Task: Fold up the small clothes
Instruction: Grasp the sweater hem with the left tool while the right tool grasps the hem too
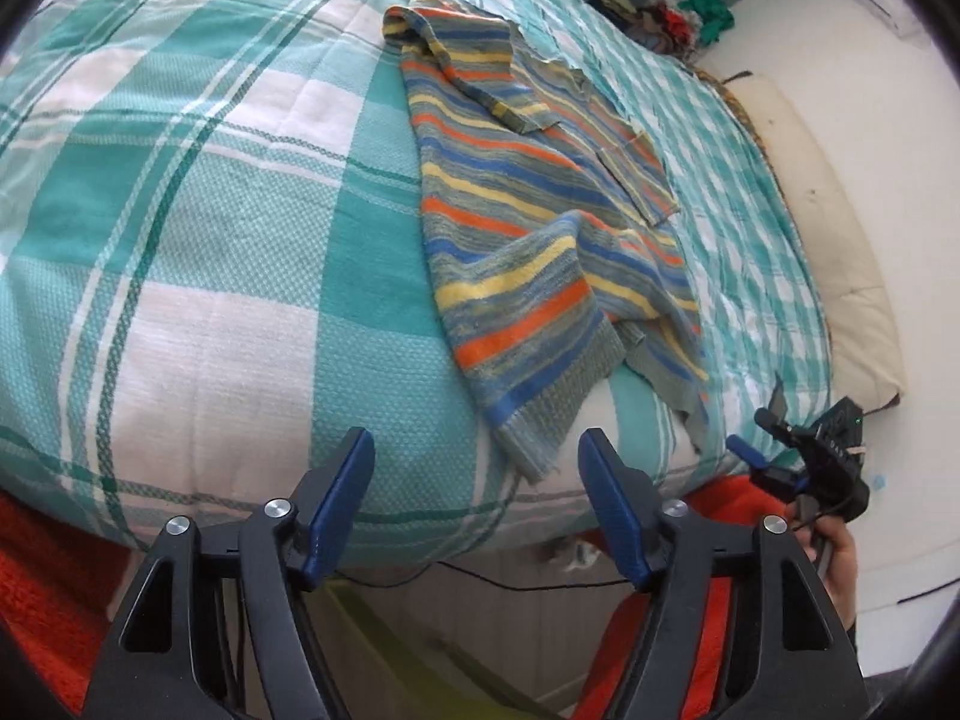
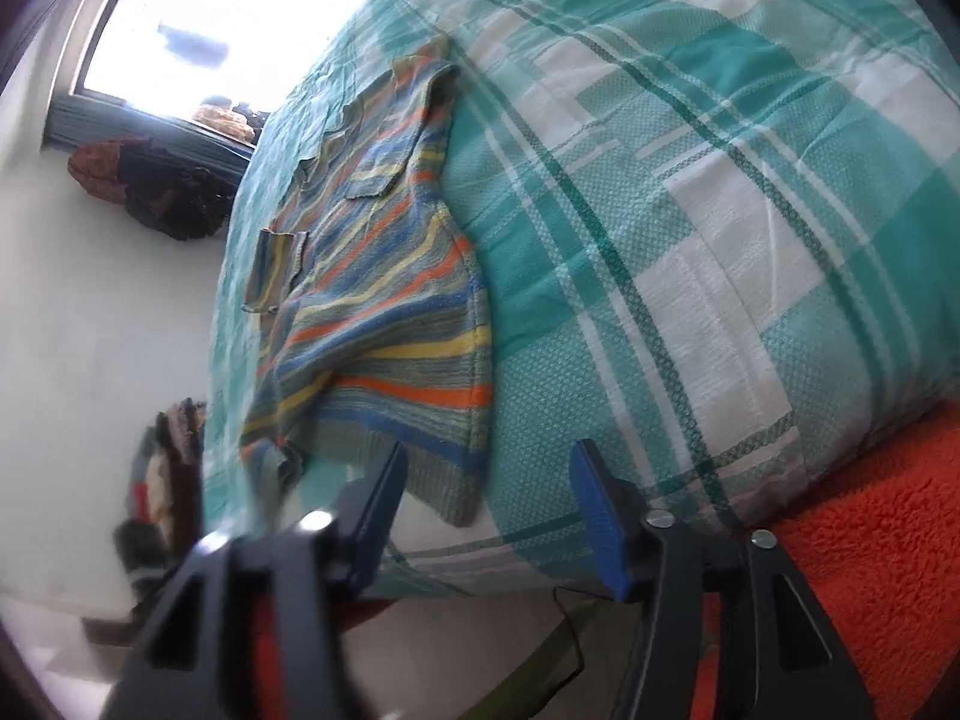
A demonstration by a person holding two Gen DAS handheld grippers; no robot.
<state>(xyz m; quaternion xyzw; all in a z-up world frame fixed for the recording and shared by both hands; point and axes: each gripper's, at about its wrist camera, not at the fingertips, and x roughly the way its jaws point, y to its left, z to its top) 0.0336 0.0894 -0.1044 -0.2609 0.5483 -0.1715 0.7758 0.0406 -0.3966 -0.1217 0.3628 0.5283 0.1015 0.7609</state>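
Observation:
A small striped knit top (image 1: 528, 222), in blue, orange, yellow and grey, lies crumpled on a teal and white checked bedspread (image 1: 210, 228). Its hem hangs near the bed's front edge. My left gripper (image 1: 477, 462) is open and empty, just short of the hem. In the right wrist view the same top (image 2: 384, 300) lies ahead, and my right gripper (image 2: 486, 468) is open and empty with its left finger close to the hem. The right gripper also shows in the left wrist view (image 1: 804, 456) at the bed's right corner.
A red fleece blanket (image 2: 870, 540) lies under the bedspread (image 2: 690, 210) at the front edge. A pile of clothes (image 1: 672, 12) sits on the floor beyond the bed. A cream cushion (image 1: 840, 252) lies along the bed's right side. A window (image 2: 198, 18) is at the far end.

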